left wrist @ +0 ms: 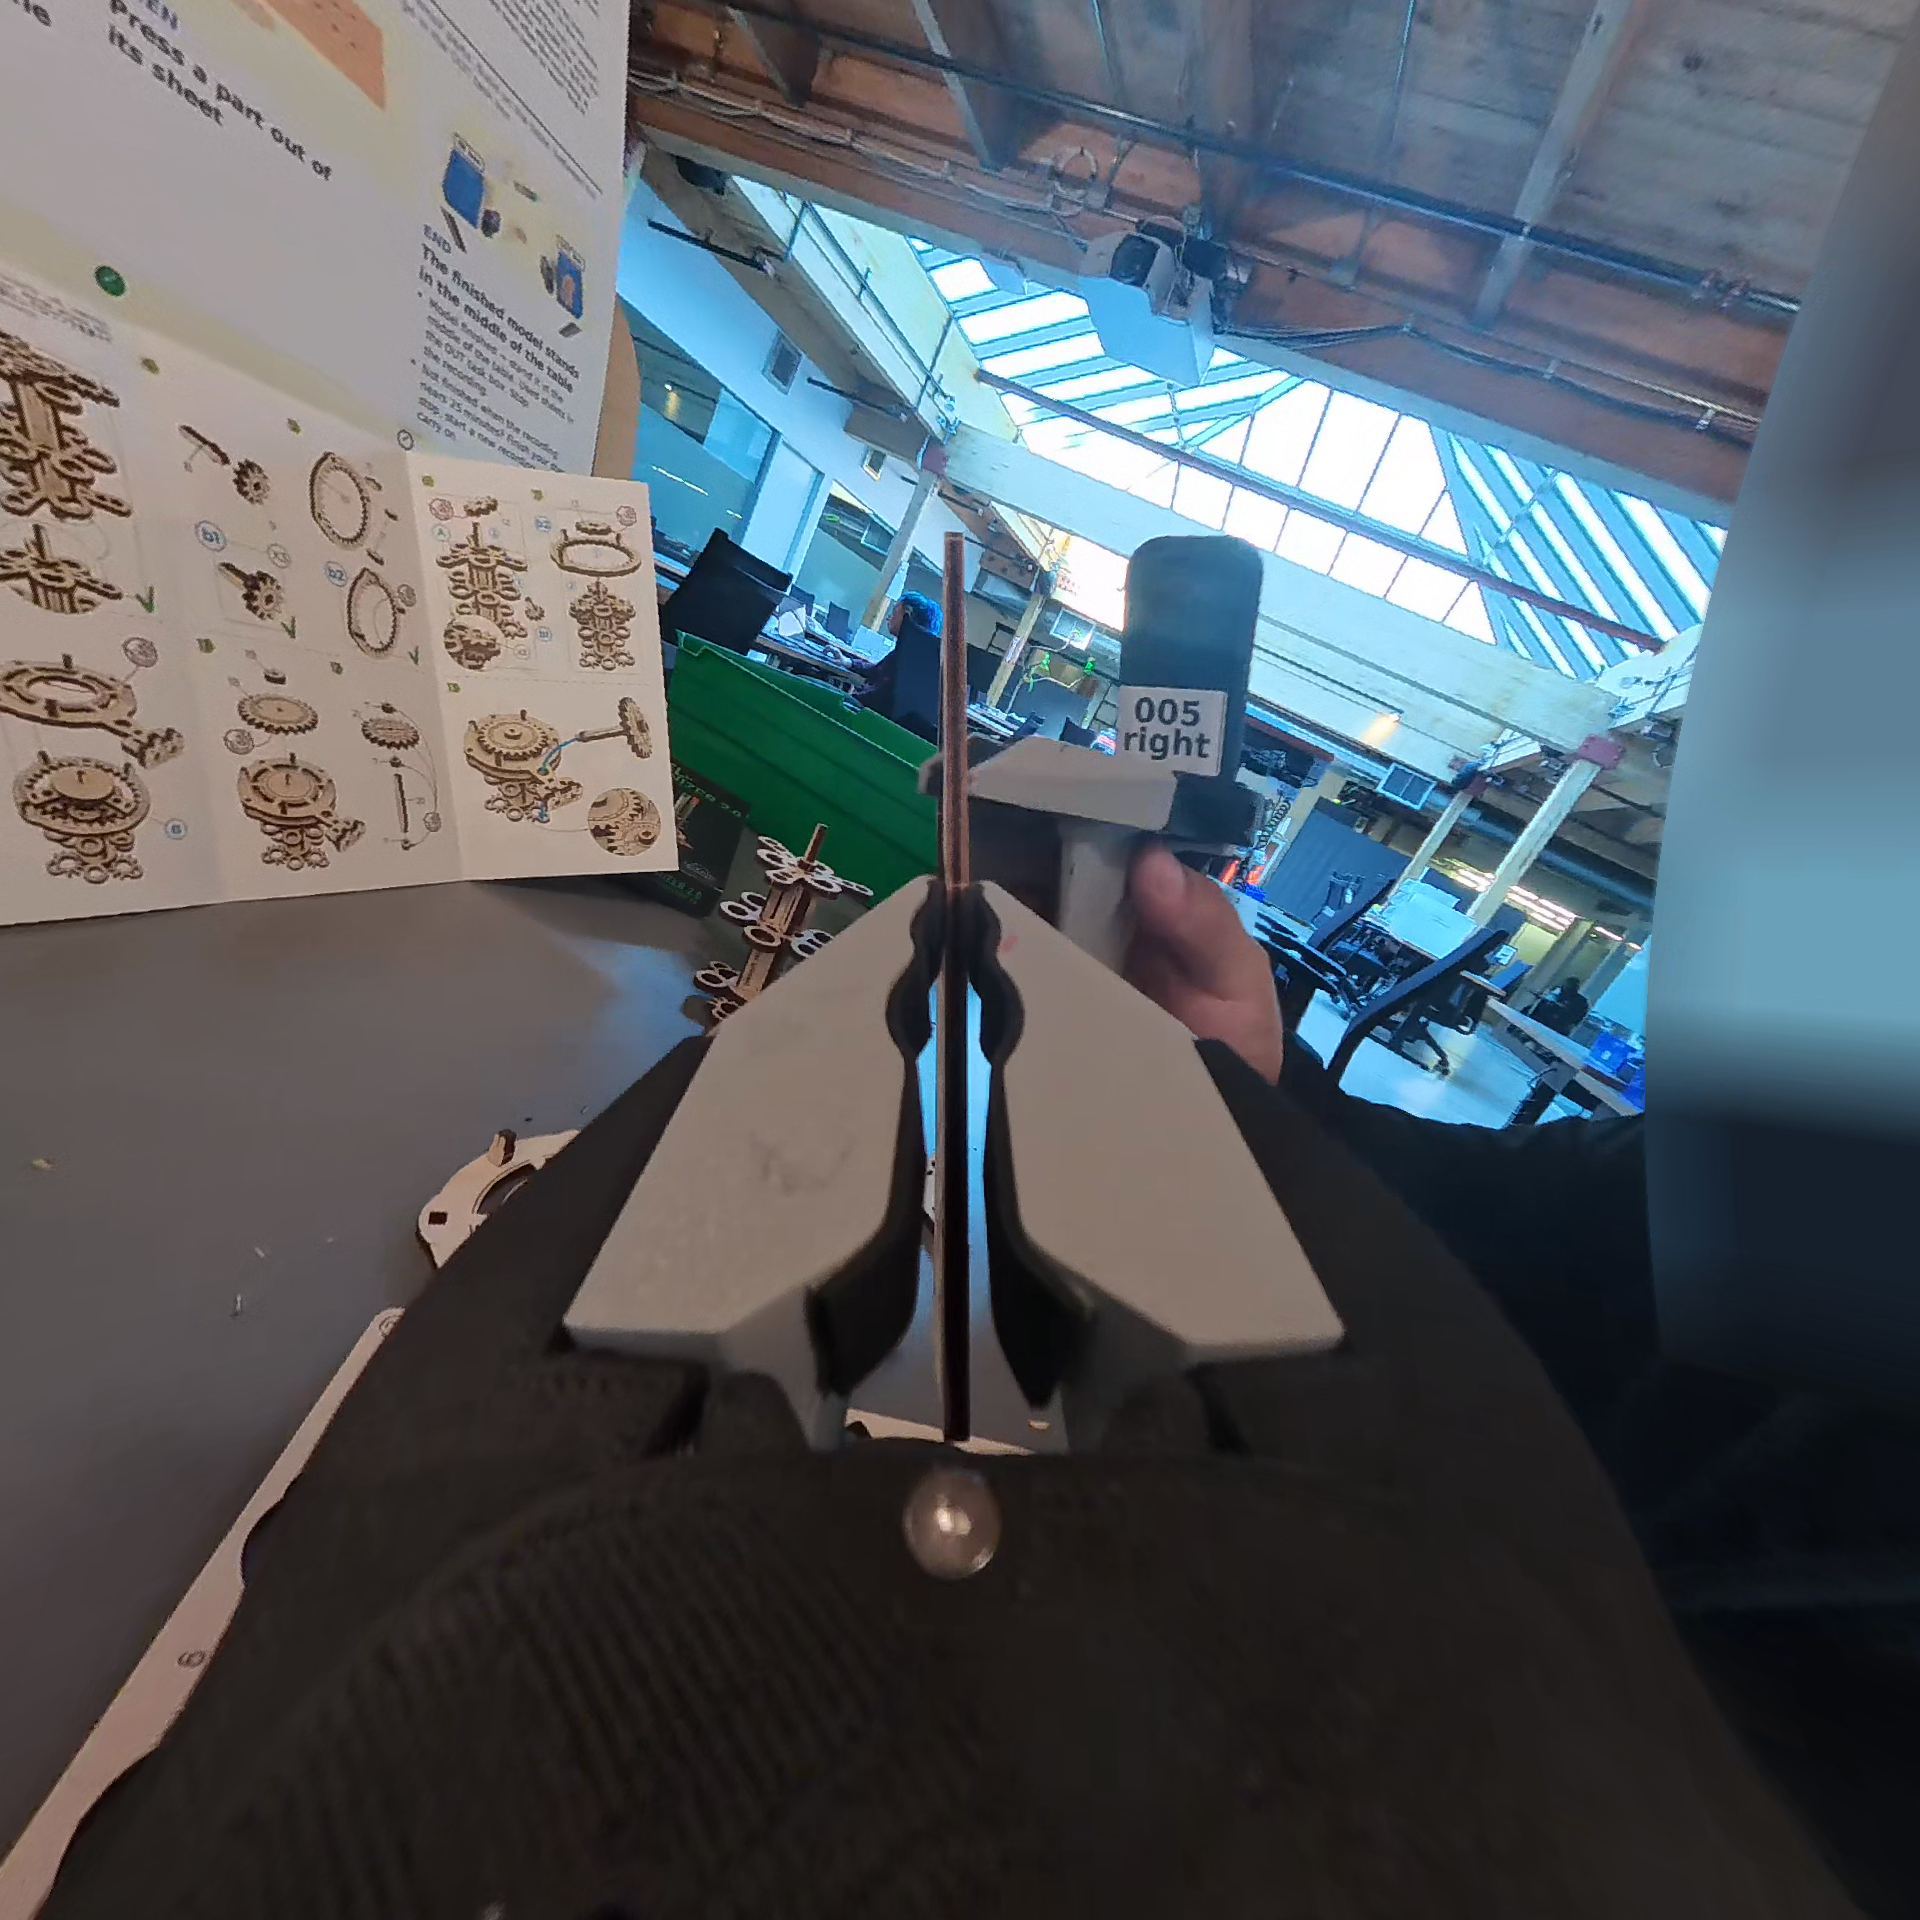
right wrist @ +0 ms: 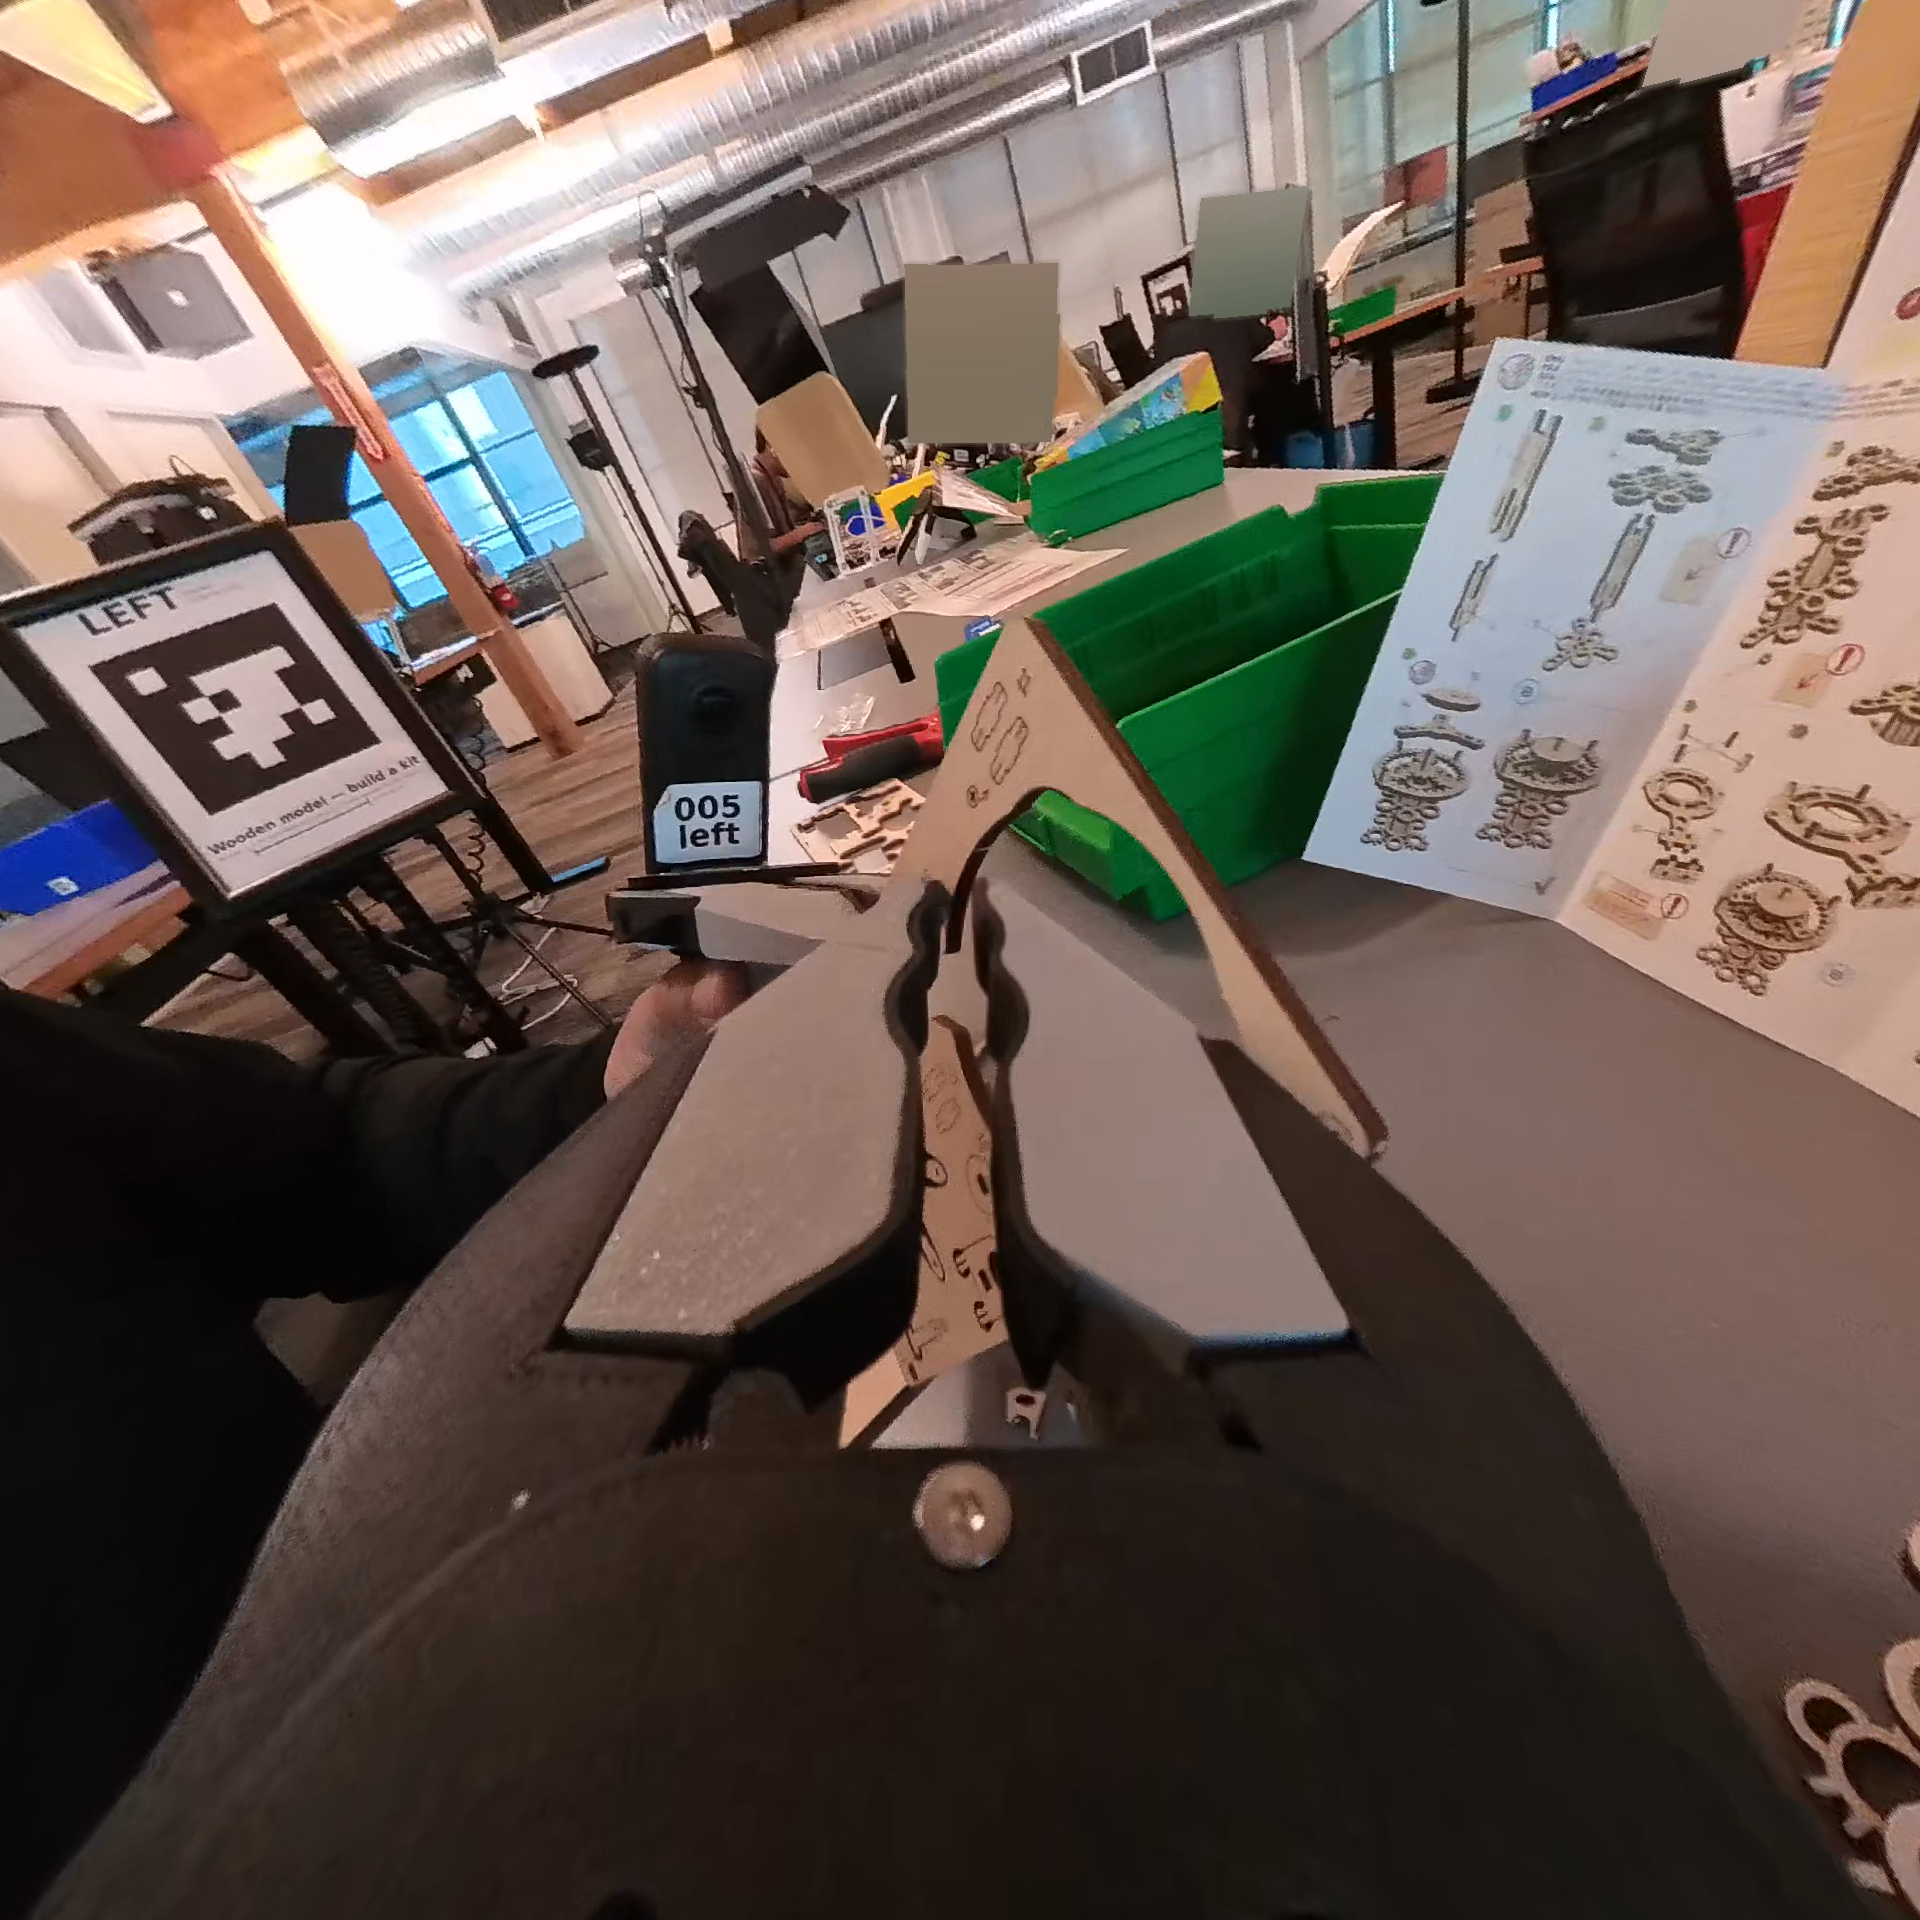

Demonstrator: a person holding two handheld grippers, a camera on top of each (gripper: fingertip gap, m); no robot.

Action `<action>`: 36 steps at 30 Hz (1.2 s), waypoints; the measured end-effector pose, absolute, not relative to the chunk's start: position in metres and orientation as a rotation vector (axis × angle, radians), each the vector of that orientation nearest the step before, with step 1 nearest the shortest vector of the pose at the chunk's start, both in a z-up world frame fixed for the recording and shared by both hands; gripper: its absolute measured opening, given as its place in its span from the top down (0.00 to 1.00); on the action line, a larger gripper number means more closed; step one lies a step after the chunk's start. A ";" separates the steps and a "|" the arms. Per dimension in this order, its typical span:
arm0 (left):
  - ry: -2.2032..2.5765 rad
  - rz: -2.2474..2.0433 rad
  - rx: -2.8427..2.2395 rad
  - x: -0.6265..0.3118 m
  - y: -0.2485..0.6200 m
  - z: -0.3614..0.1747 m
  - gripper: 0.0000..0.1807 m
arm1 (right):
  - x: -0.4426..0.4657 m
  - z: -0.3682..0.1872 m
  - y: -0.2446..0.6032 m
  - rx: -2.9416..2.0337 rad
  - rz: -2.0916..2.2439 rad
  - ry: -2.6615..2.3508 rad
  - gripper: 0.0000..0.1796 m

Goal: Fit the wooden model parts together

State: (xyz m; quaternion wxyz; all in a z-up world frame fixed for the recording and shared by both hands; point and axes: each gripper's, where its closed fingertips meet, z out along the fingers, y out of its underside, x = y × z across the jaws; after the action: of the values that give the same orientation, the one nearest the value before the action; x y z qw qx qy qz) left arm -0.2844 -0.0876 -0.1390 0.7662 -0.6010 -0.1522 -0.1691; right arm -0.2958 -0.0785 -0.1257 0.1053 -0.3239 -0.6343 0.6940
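A thin plywood parts sheet [right wrist: 1122, 790] with cut-out shapes is held up above the grey table [right wrist: 1558, 1195]. My right gripper [right wrist: 956, 904] is shut on it, the sheet passing between its fingers. In the left wrist view the same sheet [left wrist: 954, 675] shows edge-on, and my left gripper [left wrist: 954, 894] is shut on it. The right gripper [left wrist: 940, 774] grips the sheet just beyond my left fingertips. The left gripper [right wrist: 847, 914] reaches in from the left in the right wrist view. A partly built wooden model [left wrist: 779, 925] stands on the table behind.
A folded instruction sheet [left wrist: 312, 675] stands at the back of the table, also visible in the right wrist view [right wrist: 1662, 727]. A green bin [right wrist: 1195, 707] sits behind. Spent wooden sheets [left wrist: 488, 1195] lie on the table. Loose wooden parts [right wrist: 1860, 1745] lie at the lower right. A sign stand [right wrist: 229, 707] is to the left. The tips of both grippers are at nearly the same place.
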 end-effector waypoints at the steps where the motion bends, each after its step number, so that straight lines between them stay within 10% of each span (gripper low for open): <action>1: -0.335 -0.366 -1.307 -0.285 -0.087 -0.139 1.00 | -0.296 -0.126 -0.078 -0.958 2.047 -1.870 0.99; 23: -0.313 -0.131 -1.471 -0.278 -0.072 -0.152 0.99 | -0.296 -0.134 -0.069 -0.960 1.839 -1.897 1.00; 36: -0.402 -0.460 -1.311 -0.277 -0.075 -0.146 0.99 | -0.296 -0.126 -0.072 -1.100 2.413 -1.863 1.00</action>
State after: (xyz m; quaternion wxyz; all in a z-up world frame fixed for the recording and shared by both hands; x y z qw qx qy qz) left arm -0.2770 -0.0750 -0.1457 0.7498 -0.5998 -0.1840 -0.2103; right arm -0.2957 -0.0719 -0.1259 -0.0497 -0.3388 -0.5742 0.7437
